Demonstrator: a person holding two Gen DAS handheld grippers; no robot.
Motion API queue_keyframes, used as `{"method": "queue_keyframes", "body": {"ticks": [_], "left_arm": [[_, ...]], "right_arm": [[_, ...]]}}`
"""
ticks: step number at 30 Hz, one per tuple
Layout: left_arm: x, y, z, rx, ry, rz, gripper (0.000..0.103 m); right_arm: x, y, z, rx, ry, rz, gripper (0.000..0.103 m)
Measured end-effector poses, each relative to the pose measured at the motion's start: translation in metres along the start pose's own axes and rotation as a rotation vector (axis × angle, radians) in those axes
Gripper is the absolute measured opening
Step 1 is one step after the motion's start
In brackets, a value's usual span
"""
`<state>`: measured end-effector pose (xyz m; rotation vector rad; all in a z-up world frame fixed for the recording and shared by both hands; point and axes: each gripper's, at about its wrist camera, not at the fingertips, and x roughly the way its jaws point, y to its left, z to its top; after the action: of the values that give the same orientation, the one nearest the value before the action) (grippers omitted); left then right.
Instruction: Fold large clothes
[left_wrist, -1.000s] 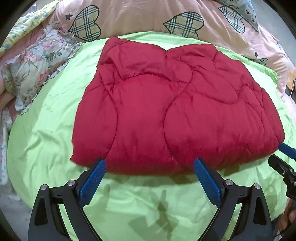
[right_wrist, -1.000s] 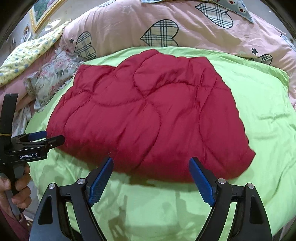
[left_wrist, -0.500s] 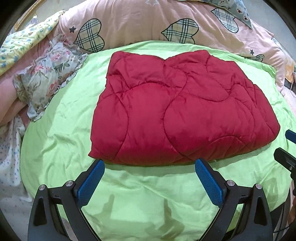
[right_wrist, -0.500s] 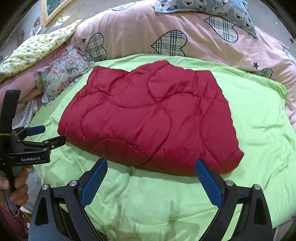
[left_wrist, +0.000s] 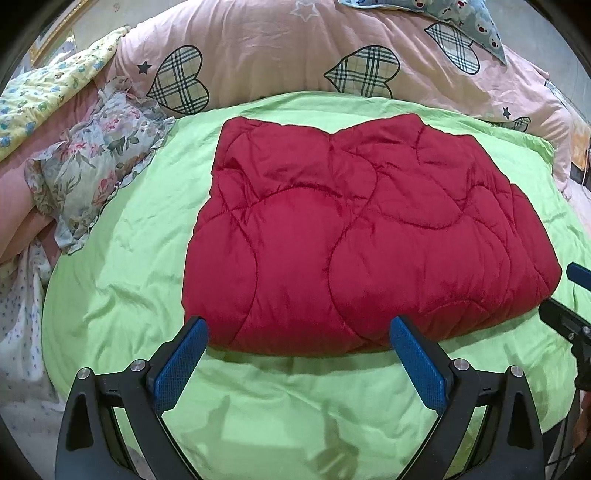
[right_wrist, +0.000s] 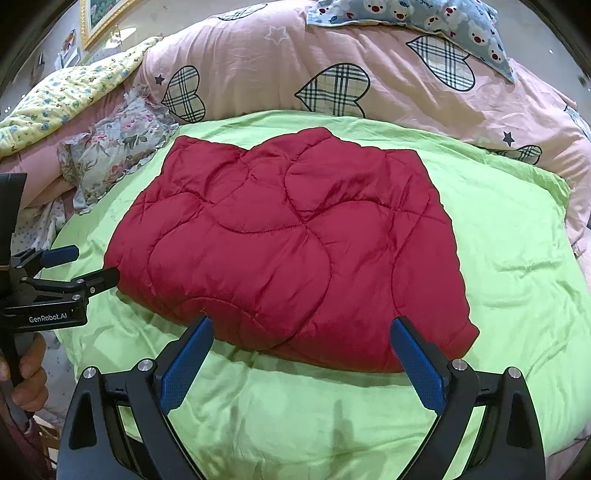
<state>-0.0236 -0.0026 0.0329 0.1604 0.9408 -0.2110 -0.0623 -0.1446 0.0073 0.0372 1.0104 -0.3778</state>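
A red quilted garment (left_wrist: 351, 240) lies folded into a thick, roughly square bundle in the middle of a light green bedcover (left_wrist: 122, 266). My left gripper (left_wrist: 298, 325) hovers over the bundle's near edge, jaws wide open and empty. In the right wrist view the same red bundle (right_wrist: 295, 251) lies ahead, and my right gripper (right_wrist: 303, 325) stands wide open above its near edge, holding nothing. The left gripper (right_wrist: 94, 264) shows at the left of that view, open beside the bundle's left corner, with a hand on its handle. The right gripper's fingertips (left_wrist: 576, 275) peek in at the right edge of the left wrist view.
A pink duvet (left_wrist: 277, 55) with plaid hearts is heaped behind the green cover. A floral pillow (left_wrist: 96, 166) and a yellow flowered quilt (left_wrist: 44, 96) lie at the left. A blue bear-print pillow (right_wrist: 424, 18) sits at the back. The green cover's front edge drops off near me.
Both grippers have drawn back and up from the red bundle, so it looks smaller and more of the bed shows. The right jaws have spread a little wider. The bundle has not moved.
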Motion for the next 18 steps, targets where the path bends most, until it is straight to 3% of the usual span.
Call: {"method": "queue_keyframes", "body": {"ticks": [18], "left_arm": [[0.011, 0.0, 0.014, 0.005, 0.001, -0.008, 0.1]], "right_arm": [[0.017, -0.002, 0.018, -0.003, 0.015, 0.021, 0.097]]}}
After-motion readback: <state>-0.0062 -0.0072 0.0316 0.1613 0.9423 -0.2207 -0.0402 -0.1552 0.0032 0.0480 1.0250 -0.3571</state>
